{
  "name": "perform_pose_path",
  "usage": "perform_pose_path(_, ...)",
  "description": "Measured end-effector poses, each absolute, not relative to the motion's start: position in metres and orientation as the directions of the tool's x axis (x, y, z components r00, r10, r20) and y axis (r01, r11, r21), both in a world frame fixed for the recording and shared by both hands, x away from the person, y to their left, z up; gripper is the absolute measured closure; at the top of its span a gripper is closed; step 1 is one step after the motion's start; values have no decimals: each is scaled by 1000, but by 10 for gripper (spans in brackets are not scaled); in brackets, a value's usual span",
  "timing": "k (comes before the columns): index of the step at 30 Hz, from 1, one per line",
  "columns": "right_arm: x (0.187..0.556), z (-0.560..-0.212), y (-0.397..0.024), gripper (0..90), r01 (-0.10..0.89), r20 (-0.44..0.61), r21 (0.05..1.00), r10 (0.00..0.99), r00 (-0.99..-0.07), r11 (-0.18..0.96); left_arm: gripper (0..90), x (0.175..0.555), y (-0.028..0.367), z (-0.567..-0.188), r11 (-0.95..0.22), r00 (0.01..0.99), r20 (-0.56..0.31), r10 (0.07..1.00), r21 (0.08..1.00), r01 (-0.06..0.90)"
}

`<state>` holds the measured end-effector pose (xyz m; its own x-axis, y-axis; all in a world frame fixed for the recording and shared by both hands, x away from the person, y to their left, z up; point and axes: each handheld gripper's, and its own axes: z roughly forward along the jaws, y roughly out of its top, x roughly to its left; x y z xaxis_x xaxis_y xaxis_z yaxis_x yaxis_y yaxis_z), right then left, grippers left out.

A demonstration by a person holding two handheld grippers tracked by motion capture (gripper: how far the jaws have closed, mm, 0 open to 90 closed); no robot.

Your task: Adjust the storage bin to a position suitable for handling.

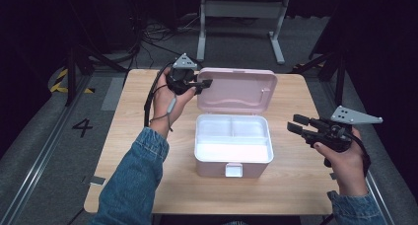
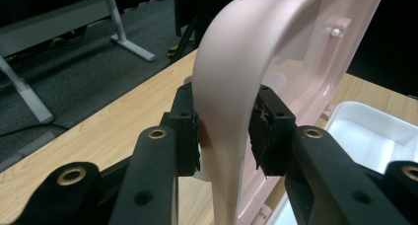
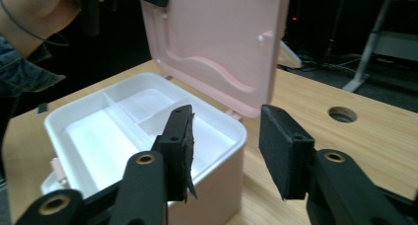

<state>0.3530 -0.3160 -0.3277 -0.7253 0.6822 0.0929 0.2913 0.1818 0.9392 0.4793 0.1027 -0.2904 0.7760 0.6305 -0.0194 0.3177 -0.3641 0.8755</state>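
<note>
Here, left gripper [image 2: 224, 136] clamping lid [image 2: 231, 87], right gripper [image 3: 224, 146] agape

— Anything readable here?

— One thing: a black numeral "4" [image 1: 82, 127] marked on the grey floor [image 1: 44, 136], left of the surface [image 1: 133, 136], in the high view.

— Nothing on the pink box [image 1: 234, 158] or its lid [image 1: 236, 89]?

— No print, label or brand that I can make out on either, in any view.

— The yellow and black stripes [image 1: 61, 82] on the floor?

— Only a hazard marking; it carries no letters.
</note>
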Motion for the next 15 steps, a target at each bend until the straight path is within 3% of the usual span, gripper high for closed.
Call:
perform_pose_path(10, 363, -340, -327, 533, 334, 74, 917, 731, -678, 217, 655, 497, 101, -296, -362, 758, -31, 652, 865, 347)
perform_pose_path(15, 367, -345, -330, 527, 353, 85, 910, 733, -674, 219, 654, 510, 102, -305, -314, 742, -102, 663, 861, 400)
